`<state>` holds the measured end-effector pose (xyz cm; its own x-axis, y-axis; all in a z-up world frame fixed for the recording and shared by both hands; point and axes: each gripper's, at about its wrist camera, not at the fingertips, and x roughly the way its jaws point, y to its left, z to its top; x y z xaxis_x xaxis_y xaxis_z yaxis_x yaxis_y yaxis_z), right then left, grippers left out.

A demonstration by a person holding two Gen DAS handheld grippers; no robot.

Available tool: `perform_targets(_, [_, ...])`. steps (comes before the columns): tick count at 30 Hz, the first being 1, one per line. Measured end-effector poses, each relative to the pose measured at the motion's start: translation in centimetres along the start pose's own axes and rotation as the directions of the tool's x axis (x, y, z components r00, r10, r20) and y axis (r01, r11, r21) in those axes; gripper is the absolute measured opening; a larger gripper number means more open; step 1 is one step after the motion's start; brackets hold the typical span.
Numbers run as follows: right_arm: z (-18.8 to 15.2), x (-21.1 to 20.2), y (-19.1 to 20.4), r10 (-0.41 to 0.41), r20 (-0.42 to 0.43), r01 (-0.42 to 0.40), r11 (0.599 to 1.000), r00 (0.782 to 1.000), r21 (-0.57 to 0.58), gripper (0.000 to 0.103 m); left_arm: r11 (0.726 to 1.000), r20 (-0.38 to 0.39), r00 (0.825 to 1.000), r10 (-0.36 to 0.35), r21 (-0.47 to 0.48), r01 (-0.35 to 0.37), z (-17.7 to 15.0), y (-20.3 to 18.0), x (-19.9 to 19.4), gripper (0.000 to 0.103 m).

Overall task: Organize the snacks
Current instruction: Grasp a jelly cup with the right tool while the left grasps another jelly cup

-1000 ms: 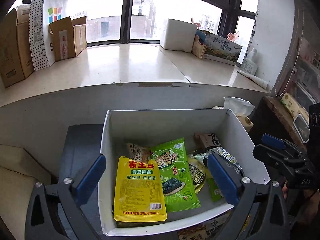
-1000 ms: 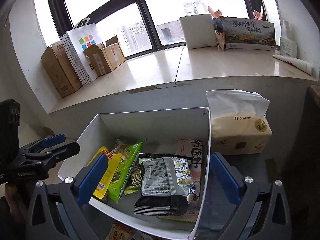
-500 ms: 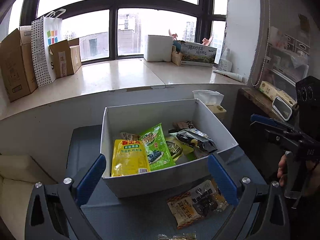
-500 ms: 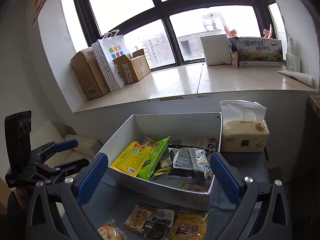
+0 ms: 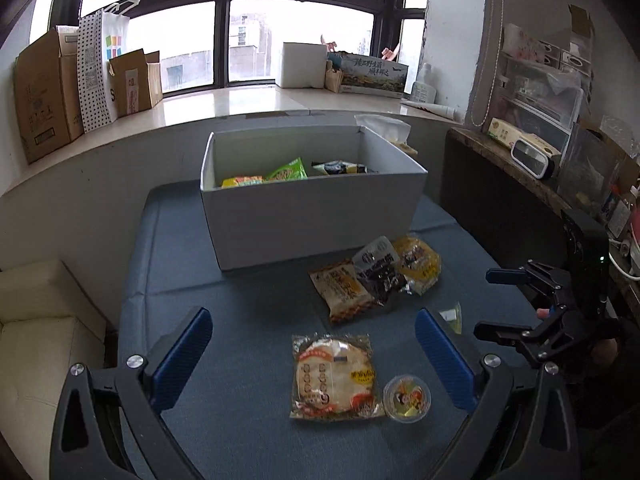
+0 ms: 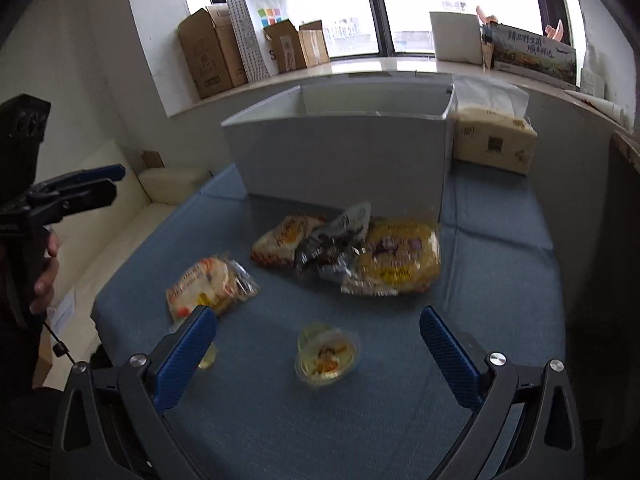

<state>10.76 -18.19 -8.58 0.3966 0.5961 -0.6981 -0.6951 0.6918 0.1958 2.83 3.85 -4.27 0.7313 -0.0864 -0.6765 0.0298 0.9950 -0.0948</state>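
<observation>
A white box (image 5: 312,216) stands on the blue table (image 5: 240,300) with several snack packets (image 5: 286,170) inside. In front of it lie an orange packet (image 5: 344,292), a dark packet (image 5: 380,270) and a yellow packet (image 5: 418,260). Nearer lie a round cake packet (image 5: 334,376) and a jelly cup (image 5: 407,398). My left gripper (image 5: 312,318) hangs open above the cake packet, holding nothing. My right gripper (image 6: 318,314) is open and empty over the jelly cup (image 6: 326,354). The right wrist view is blurred but shows the box (image 6: 340,160) and cake packet (image 6: 208,286).
A tissue box (image 6: 494,136) sits right of the white box. A second small cup (image 6: 208,356) peeks from behind my right gripper's left finger. Cardboard boxes (image 5: 44,92) line the window sill. A cream cushion (image 5: 40,320) lies left of the table, and a cluttered shelf (image 5: 532,152) stands at the right.
Both grippers have drawn back and down from over the box toward the table's near side. The loose packets and jelly cup in front of the box have come into view.
</observation>
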Motion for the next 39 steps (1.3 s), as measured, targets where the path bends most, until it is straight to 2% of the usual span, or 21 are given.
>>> perform_targets(3, [-1.5,0.8,0.2,0.018,-0.027,-0.018,1.000,0.999,-0.003,0.103,0.999,-0.007,0.999,-0.045,0.025,0.045,-1.7,-1.2,0.1,0.103])
perform_targets(7, [-1.6,1.7,0.3,0.022,-0.030,-0.022,1.000,0.999,-0.009,0.103,0.995,-0.056,0.994,-0.093,0.036,0.095,-3.2,-2.6,1.1,0.103])
perform_targets(9, [-1.5,2.3,0.1,0.052,-0.032,-0.052,0.999,0.998,-0.002,0.103,0.993,-0.068,0.994,-0.089,0.068,0.094,-4.1,-3.7,1.4,0.103])
perform_targets(11, [-1.5,3.0,-0.2,0.048,-0.039,-0.048,0.999,0.998,0.002,0.101,0.991,-0.070,0.994,-0.082,0.102,0.089,-4.9,-4.8,1.6,0.103])
perform_targets(12, [-1.5,3.3,-0.3,0.035,-0.042,-0.035,0.999,0.998,0.005,0.092,0.989,-0.079,0.992,-0.094,0.111,0.103,-5.2,-5.2,1.9,0.103])
perform_targets(13, [-1.5,3.5,-0.5,0.036,-0.045,-0.036,0.999,0.998,0.009,0.074,0.987,-0.091,0.991,-0.101,0.116,0.111,-5.5,-5.5,2.1,0.103])
perform_targets(15, [-1.5,4.0,-0.7,0.039,-0.068,-0.038,0.999,0.997,0.013,0.052,0.985,-0.110,0.988,-0.107,0.121,0.120,-5.9,-6.0,2.7,0.103])
perform_targets(23, [-1.8,4.0,-0.5,0.031,-0.065,-0.032,0.999,0.997,-0.010,0.049,0.979,-0.155,0.981,-0.120,0.145,0.143,-6.9,-7.4,4.5,0.103])
perform_targets(29, [-1.7,1.6,-0.5,0.031,-0.010,-0.031,0.999,0.999,0.008,0.049,0.980,-0.172,0.977,-0.124,0.134,0.148,-6.6,-6.9,6.1,0.103])
perform_targets(33, [-1.7,-0.2,-0.6,0.031,0.010,-0.031,0.999,0.999,0.019,0.049,0.978,-0.173,0.979,-0.108,0.158,0.136,-6.5,-6.9,6.6,0.103])
perform_targets(34, [-1.7,-0.5,-0.7,0.033,0.014,-0.033,0.999,0.999,0.022,0.049,0.977,-0.171,0.979,-0.106,0.166,0.135,-6.5,-7.0,6.6,0.101])
perform_targets(36, [-1.8,-1.3,-0.7,0.032,0.025,-0.032,0.999,0.999,0.030,0.049,0.975,-0.170,0.981,-0.098,0.180,0.129,-6.5,-7.1,6.7,0.083])
perform_targets(37, [-1.8,-1.6,-0.8,0.037,0.027,-0.038,0.999,0.999,0.038,0.049,0.976,-0.180,0.980,-0.082,0.185,0.116,-6.6,-7.2,7.0,0.070])
perform_targets(39, [-1.8,-2.0,-0.9,0.034,0.041,-0.036,0.998,0.999,0.046,0.049,0.974,-0.175,0.983,-0.055,0.206,0.091,-6.7,-7.4,7.2,0.058])
